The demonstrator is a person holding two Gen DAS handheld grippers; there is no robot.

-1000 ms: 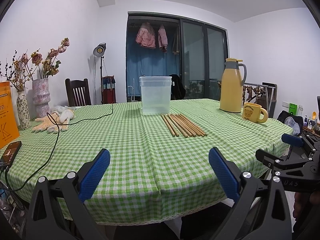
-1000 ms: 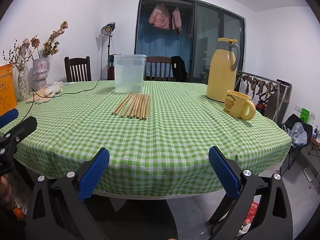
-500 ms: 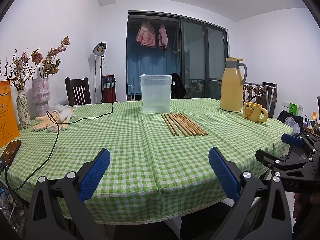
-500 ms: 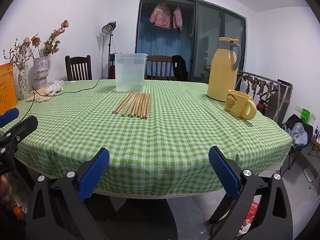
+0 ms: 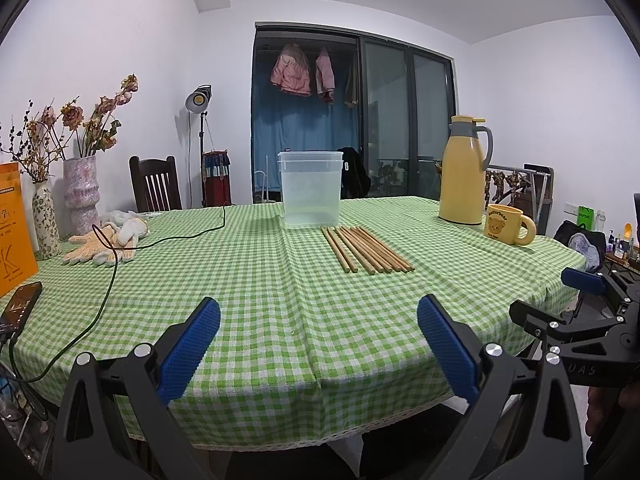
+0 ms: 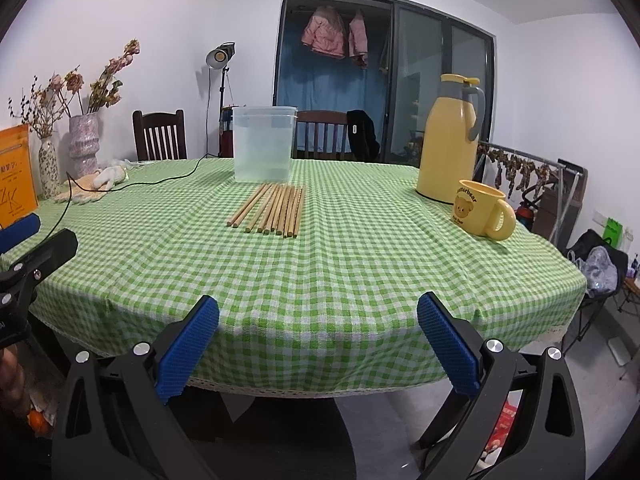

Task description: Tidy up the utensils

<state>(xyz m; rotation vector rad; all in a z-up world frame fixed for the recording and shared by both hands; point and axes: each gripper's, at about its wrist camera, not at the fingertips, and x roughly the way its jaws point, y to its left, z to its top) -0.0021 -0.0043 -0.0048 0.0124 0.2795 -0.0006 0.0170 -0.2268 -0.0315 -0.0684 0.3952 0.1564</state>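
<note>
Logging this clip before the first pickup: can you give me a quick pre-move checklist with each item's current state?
1. Left tongs open and holding nothing: ok.
2. Right tongs open and holding nothing: ok.
3. Chopsticks lying flat in a row on the tablecloth, none stacked: ok.
4. Clear container upright, top open, right behind the chopsticks: ok.
5. Yellow mug and thermos well clear to the right: ok.
6. Container holds nothing: cannot tell.

The left tongs [image 5: 318, 338] hang open over the near edge of the green-checked counter [image 5: 256, 280], holding nothing. Farther in, a row of wooden chopsticks [image 5: 366, 249] lies just in front of a clear plastic container [image 5: 311, 189]. At the right edge, the right tongs [image 5: 560, 300] are visible beside the counter.
</note>
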